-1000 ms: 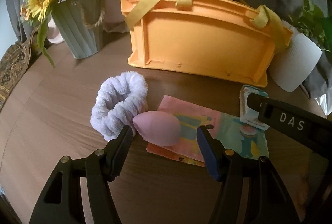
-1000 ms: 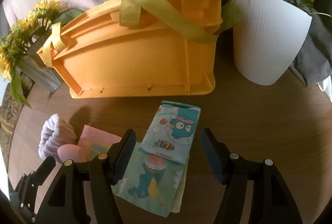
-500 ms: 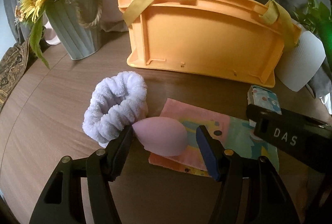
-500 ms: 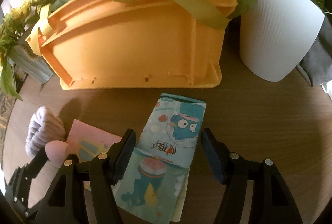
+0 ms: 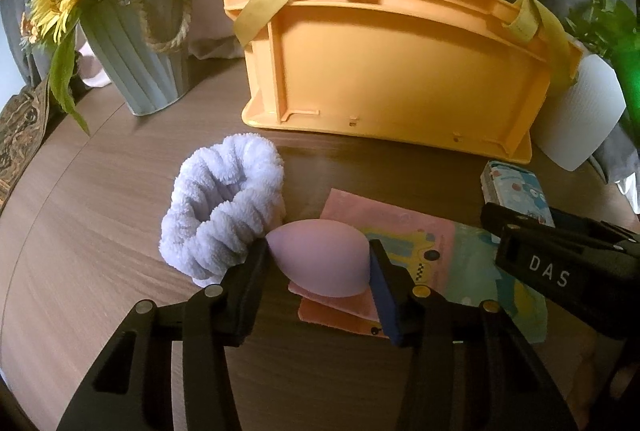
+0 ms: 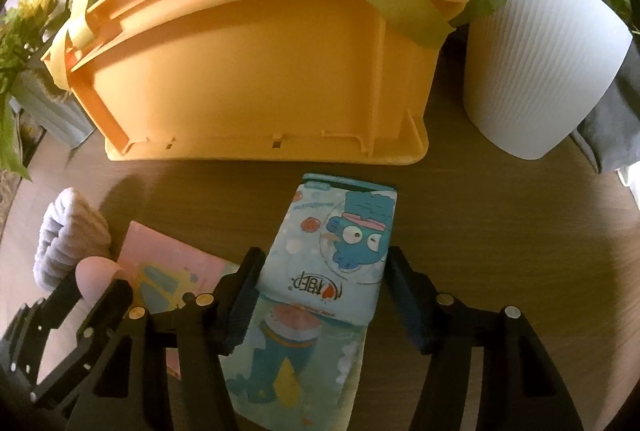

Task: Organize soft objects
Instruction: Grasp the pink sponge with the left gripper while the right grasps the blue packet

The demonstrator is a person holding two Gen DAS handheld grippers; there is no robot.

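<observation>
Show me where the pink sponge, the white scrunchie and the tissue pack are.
pink sponge (image 5: 320, 255), left wrist view, middle of its rounded body
white scrunchie (image 5: 224, 207), left wrist view, fluffy front loop
tissue pack (image 6: 340, 247), right wrist view, printed top face

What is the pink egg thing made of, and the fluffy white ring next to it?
The pink egg looks like soft, matte foam, probably a makeup sponge: smooth with no shine. The left gripper is closed on it. The fluffy white ring looks like terry or plush cloth, judging by its fuzzy, ribbed loops, likely a wrist or hair band.
</observation>
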